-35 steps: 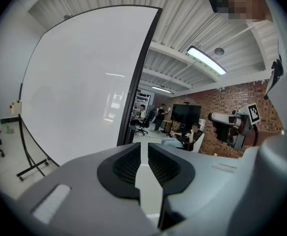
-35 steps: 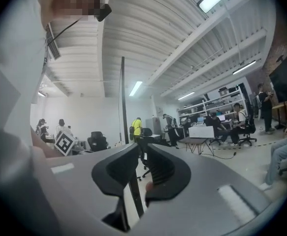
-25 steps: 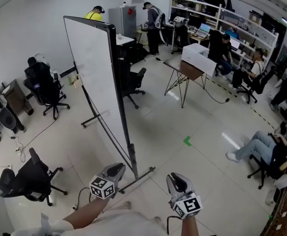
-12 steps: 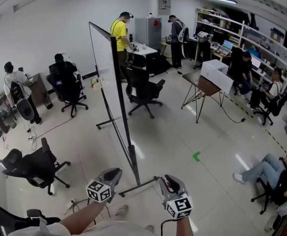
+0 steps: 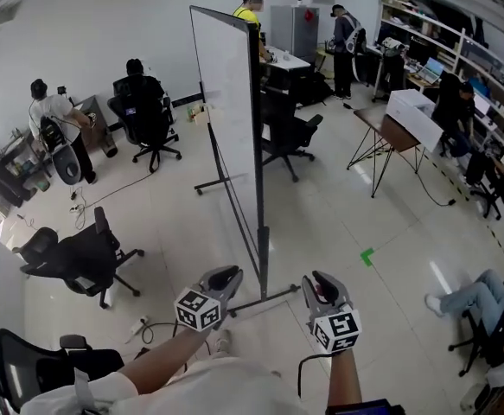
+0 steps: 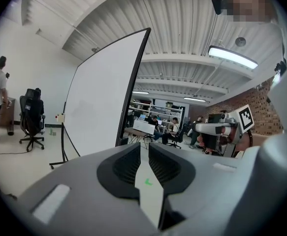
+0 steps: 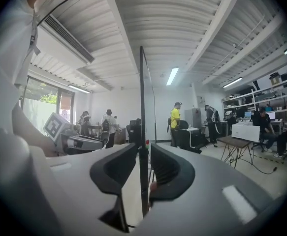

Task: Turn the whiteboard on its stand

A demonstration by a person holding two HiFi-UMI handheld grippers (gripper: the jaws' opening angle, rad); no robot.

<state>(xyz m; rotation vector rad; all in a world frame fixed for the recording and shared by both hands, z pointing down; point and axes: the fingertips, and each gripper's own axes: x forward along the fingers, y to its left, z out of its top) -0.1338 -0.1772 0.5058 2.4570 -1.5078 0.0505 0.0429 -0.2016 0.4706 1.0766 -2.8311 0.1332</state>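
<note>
The whiteboard [image 5: 227, 102] stands tall on its black wheeled stand [image 5: 263, 258] ahead of me, its white face turned to the left. Both grippers hover low near the stand's foot and touch nothing. My left gripper [image 5: 226, 277] points at the board, which shows large in the left gripper view as the whiteboard [image 6: 104, 102]; its jaws [image 6: 144, 149] keep a narrow gap with nothing in it. My right gripper [image 5: 321, 284] is opening; the board's dark edge [image 7: 142, 107] lines up with its gap [image 7: 143, 151] but stands farther off, not between the pads.
Black office chairs stand at the left [image 5: 83, 258] and behind the board [image 5: 286, 132]. At the right is a folding table with a white box [image 5: 407, 115], and a seated person's legs [image 5: 459, 296] reach in. A green mark [image 5: 366, 256] is on the floor. People work along the back wall.
The whole room has slid rightward in the head view. The whiteboard showed a broad face, then nearly its edge, and now stands closer to centre. Both grippers stayed low in front.
</note>
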